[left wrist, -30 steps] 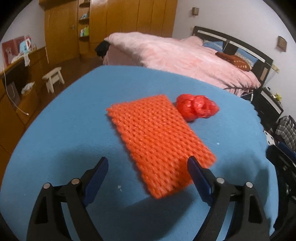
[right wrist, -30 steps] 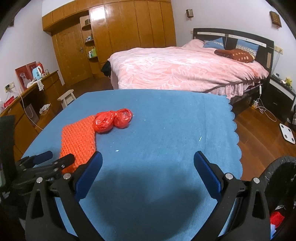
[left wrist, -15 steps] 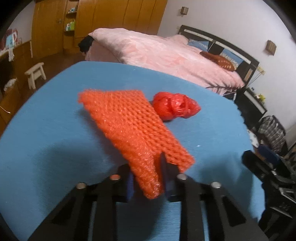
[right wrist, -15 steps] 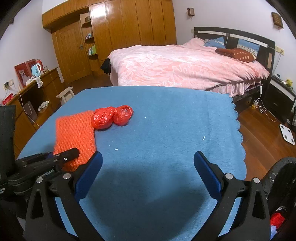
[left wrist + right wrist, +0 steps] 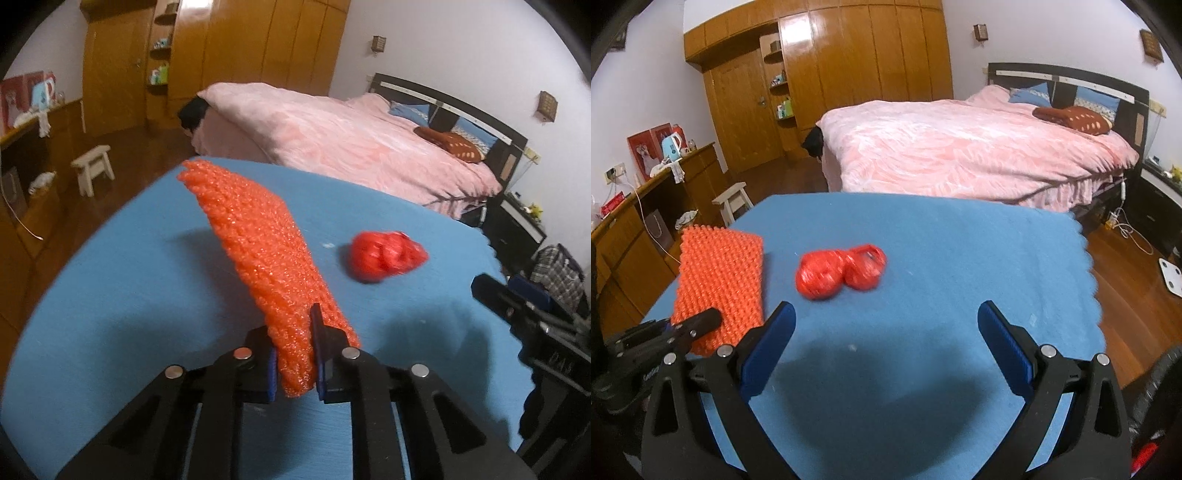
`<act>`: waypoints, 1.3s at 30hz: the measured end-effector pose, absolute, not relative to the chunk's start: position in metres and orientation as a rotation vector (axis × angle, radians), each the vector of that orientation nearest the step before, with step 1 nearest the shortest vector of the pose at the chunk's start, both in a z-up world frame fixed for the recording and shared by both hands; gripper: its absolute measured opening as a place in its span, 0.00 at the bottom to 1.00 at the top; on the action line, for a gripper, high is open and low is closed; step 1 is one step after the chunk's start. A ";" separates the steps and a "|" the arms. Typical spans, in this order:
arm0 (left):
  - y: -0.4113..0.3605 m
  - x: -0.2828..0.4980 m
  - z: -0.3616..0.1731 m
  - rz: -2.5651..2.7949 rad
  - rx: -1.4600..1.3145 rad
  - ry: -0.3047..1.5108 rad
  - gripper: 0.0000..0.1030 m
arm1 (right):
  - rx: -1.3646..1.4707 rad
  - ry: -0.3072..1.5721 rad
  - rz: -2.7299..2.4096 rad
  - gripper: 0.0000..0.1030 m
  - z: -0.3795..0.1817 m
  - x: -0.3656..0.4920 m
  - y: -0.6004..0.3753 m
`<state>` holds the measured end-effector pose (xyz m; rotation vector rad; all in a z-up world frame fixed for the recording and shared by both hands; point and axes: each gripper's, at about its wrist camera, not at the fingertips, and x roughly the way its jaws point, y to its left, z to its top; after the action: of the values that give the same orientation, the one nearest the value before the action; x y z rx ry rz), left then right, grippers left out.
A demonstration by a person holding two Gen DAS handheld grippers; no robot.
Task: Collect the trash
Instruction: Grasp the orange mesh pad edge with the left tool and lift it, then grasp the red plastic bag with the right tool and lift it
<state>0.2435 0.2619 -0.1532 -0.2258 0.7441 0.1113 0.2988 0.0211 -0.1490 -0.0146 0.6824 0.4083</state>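
My left gripper is shut on the near end of an orange foam net sheet and holds it lifted above the blue table. The sheet also shows in the right wrist view, at the left, with the left gripper below it. A crumpled red plastic bag lies on the table to the right of the sheet; it also shows in the right wrist view. My right gripper is open and empty, hovering above the table just short of the bag.
The blue cloth's scalloped right edge drops to a wooden floor. A pink bed stands beyond the table. A small white stool and a wooden dresser are at the left. A dark bin rim is at the lower right.
My left gripper closed on the near end of the orange sheet and lifted it off the table. My right gripper moved forward towards the red bag, still open.
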 end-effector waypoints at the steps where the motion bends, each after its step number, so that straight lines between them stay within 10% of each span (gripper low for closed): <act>1: 0.266 0.244 -0.153 0.120 -0.225 0.742 0.14 | -0.015 0.681 0.412 0.93 -0.148 0.302 0.025; 21: 0.307 0.245 -0.156 0.221 -0.186 0.718 0.14 | -0.080 0.810 0.455 0.93 -0.181 0.370 0.094; 28: 0.306 0.243 -0.154 0.224 -0.184 0.718 0.14 | -0.081 0.853 0.539 0.53 -0.185 0.367 0.101; 39: 0.284 0.235 -0.135 0.195 -0.161 0.689 0.14 | -0.033 0.796 0.547 0.45 -0.159 0.339 0.075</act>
<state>0.2351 0.2838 -0.1346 -0.1614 0.6886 0.1946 0.3393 0.0754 -0.1586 -0.0332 0.7965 0.5470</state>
